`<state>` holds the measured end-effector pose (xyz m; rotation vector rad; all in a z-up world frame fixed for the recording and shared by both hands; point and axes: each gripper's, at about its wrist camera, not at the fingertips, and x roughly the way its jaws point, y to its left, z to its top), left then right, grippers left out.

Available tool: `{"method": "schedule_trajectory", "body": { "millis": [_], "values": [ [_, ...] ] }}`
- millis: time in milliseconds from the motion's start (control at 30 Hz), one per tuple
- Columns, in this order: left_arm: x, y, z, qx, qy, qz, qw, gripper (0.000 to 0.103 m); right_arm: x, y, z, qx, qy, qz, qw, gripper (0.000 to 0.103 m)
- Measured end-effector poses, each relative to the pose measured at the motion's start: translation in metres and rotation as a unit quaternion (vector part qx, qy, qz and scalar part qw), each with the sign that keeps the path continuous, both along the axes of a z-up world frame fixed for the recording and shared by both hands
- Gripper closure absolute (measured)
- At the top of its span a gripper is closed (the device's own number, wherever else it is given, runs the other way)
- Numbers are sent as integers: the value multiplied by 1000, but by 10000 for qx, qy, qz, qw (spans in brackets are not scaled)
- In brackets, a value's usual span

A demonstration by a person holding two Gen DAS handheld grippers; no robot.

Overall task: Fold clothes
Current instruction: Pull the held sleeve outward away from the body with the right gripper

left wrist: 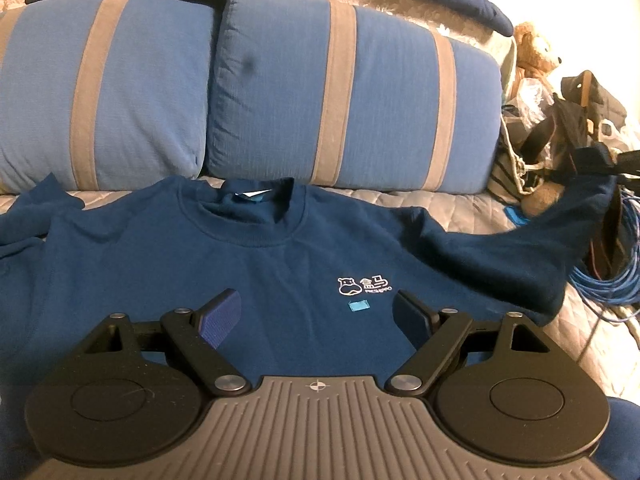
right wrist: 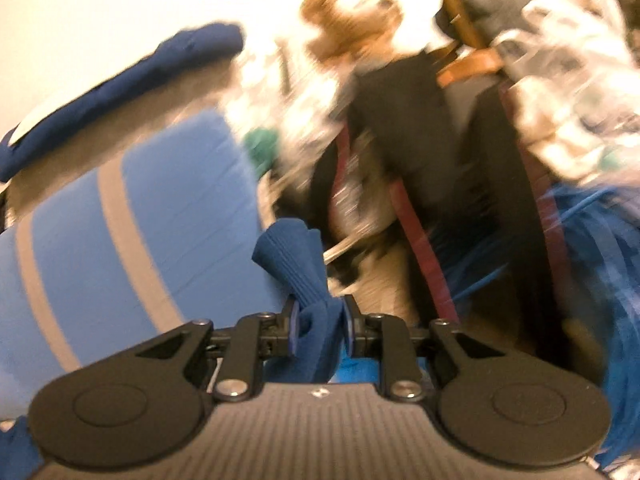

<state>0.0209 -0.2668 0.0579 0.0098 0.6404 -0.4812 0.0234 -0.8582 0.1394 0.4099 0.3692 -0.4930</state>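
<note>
right wrist: ribbed cuff [right wrist: 298, 264], perhaps pinched

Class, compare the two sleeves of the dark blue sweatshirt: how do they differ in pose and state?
The right-hand sleeve is stretched outward and lifted, its cuff pinched in the right tongs. The left-hand sleeve lies crumpled and ungripped; the left tongs hang open over the chest. Both are the same dark blue.

The left wrist view looks low and close over the sweatshirt [left wrist: 248, 280] toward the striped cushions [left wrist: 348, 96]; the right wrist view, blurred, faces the clutter beside the bed. Both share a cushion and teddy bear [right wrist: 352, 20]
</note>
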Motion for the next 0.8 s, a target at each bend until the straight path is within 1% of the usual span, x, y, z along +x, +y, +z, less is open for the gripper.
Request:
{"method": "schedule_trajectory", "body": {
  "millis": [67, 200, 267, 367, 433, 500, 533, 567, 600, 633, 667, 700, 733, 767, 800],
  "values": [
    [-1, 1, 1, -20, -10, 2, 10000, 19, -21, -7, 9, -108, -25, -302, 9995, 83],
    [-2, 2, 2, -56, -30, 4, 10000, 19, -57, -22, 15, -397, -13, -928, 9949, 84],
    [-2, 2, 3, -71, -42, 0, 10000, 19, -76, -28, 10, -383, 19, -1248, 9914, 85],
    [-3, 2, 3, -80, -48, 0, 10000, 19, -95, -28, -17, -208, 281, -1665, 9854, 85],
    [-4, 3, 3, -70, -55, 8, 10000, 19, -102, -29, -39, 27, 559, -1854, 9811, 84],
    [-4, 3, 3, -54, -55, 21, 10000, 19, -108, -32, -62, 291, 928, -2098, 9729, 80],
    [-5, 3, 3, -48, -55, 28, 10000, 19, -112, -34, -69, 382, 1016, -2165, 9702, 75],
    [-5, 3, 4, -48, -55, 36, 10000, 19, -118, -36, -75, 461, 1059, -2199, 9687, 74],
    [-5, 4, 4, -51, -57, 44, 10000, 19, -123, -39, -82, 540, 1102, -2233, 9670, 70],
    [-5, 4, 4, -59, -59, 51, 10000, 19, -129, -42, -85, 602, 1073, -2219, 9673, 51],
    [-4, 5, 4, -66, -58, 58, 9999, 19, -137, -45, -85, 640, 985, -2176, 9689, 42],
    [-4, 5, 4, -73, -49, 65, 9999, 19, -144, -48, -83, 638, 886, -2134, 9708, 38],
    [-3, 5, 5, -78, -43, 68, 9999, 19, -149, -50, -80, 584, 834, -2058, 9733, 30],
    [-3, 5, 5, -80, -41, 63, 9999, 19, -154, -53, -77, 512, 804, -1963, 9759, 25],
    [-3, 5, 5, -82, -44, 57, 9999, 19, -158, -56, -75, 433, 795, -1846, 9786, 25]
  ]
}}
